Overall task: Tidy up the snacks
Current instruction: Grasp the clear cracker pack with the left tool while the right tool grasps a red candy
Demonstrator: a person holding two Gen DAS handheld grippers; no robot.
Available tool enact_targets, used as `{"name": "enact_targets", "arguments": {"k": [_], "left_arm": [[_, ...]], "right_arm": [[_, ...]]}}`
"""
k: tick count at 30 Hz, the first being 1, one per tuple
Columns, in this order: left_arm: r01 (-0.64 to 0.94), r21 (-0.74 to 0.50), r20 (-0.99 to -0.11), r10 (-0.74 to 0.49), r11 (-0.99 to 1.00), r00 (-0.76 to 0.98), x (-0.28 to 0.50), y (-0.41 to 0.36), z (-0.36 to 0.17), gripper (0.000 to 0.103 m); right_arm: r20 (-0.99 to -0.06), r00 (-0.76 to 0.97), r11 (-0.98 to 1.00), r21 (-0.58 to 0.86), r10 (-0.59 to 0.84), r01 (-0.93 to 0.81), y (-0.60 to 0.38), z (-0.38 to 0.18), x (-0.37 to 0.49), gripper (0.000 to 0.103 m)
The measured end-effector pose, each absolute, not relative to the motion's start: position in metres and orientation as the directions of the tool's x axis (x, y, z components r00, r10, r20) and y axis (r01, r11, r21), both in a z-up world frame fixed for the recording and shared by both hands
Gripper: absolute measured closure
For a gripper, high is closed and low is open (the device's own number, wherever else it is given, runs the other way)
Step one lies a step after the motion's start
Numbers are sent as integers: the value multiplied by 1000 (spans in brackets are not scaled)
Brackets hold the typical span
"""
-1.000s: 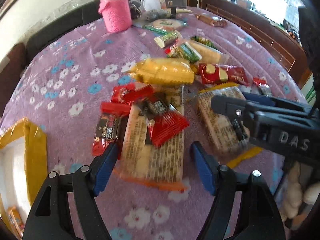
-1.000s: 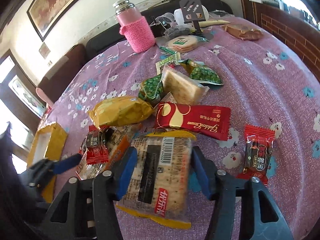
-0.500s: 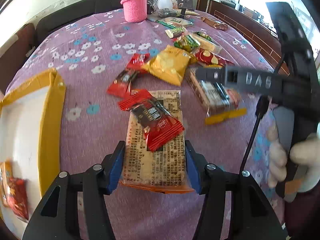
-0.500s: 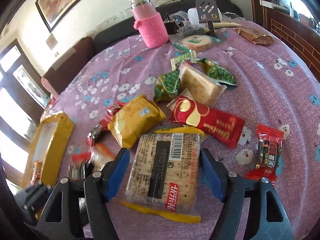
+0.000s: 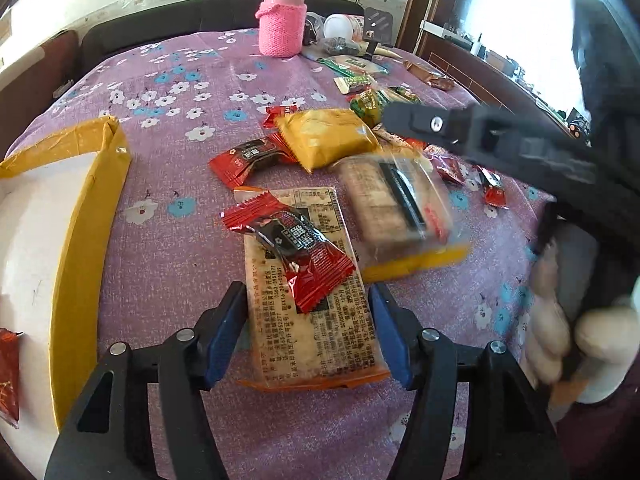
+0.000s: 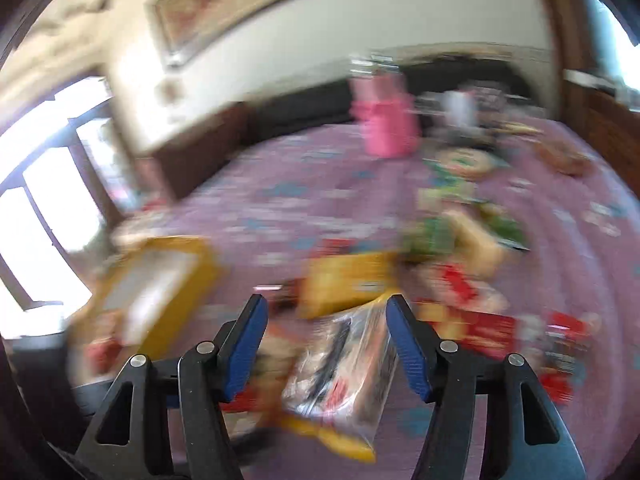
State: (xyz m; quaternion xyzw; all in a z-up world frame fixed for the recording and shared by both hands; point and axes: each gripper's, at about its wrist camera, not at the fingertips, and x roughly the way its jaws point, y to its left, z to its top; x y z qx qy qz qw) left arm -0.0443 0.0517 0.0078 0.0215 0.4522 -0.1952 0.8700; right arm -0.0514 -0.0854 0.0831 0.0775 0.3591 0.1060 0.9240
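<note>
A flat cracker pack with an orange end lies on the purple cloth with a red candy wrapper on top. My left gripper straddles it, jaws opening, and a thin gap shows at the left pad. A second cracker pack with a yellow end is blurred and tilted between the fingers of my right gripper. Those jaws are closing. The pack lies against the right finger, well clear of the left. A yellow box with a white inside stands at the left.
A yellow snack bag, red candies and green packets lie beyond the two packs. A pink-sleeved flask stands at the back. A person's gloved hand holds the right tool. One red packet lies in the box.
The left jaws have spread a little off the orange-ended pack. The right view has swung left and blurred, the box shows more, and the yellow-ended pack has tilted between narrower jaws.
</note>
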Motion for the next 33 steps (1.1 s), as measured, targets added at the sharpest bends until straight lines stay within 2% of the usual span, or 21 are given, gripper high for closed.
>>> {"name": "enact_targets", "arguments": {"k": [1,3,6,7,8,9,11,14,22,23,26,29,31,33], "left_arm": [[360,-137,-796,-319,923,515,-45,51,7,41],[359,-142,-794,-323,922,514,-45,50,7,39],[354,-161,-790,-336,921,513,-44,52,7,39],[353,-167,-789,-340,921,513,-44,53,7,39],[350,-174,-787,-343,921,512,-44,54,7,39],[348,-174,-787,-342,921,513,-43,55,7,39],[345,-168,-788,-336,923,515,-43,55,6,39],[344,-167,-789,-334,924,515,-43,54,6,40],[340,-156,-792,-323,928,518,-43,54,6,40],[337,-158,-791,-323,928,519,-42,55,6,40],[336,-154,-792,-319,929,520,-43,55,6,40],[337,-130,-797,-300,933,523,-42,51,6,37],[330,-142,-798,-305,933,520,-40,49,5,29],[334,-95,-808,-269,938,525,-38,41,4,28]], "right_arm": [[-659,721,974,202,211,-100,-90,80,-48,37],[-647,724,963,253,241,-94,-98,81,-49,37],[-597,672,898,315,439,-308,-78,90,-56,39],[-612,615,868,328,496,-374,-65,87,-54,42],[-636,563,846,333,528,-417,-53,82,-53,49],[-664,523,836,321,534,-446,-42,78,-51,60],[-710,487,839,281,509,-467,-28,72,-46,68],[-751,455,843,247,479,-478,-21,67,-39,66],[-792,388,810,215,472,-546,-6,63,-42,68],[-797,382,807,208,467,-553,-2,62,-40,69],[-801,348,790,233,487,-568,3,61,-40,87],[-784,345,787,273,516,-554,-6,62,-41,88],[-761,383,803,291,524,-519,-19,67,-41,88],[-717,420,808,345,555,-478,-36,75,-39,88]]}}
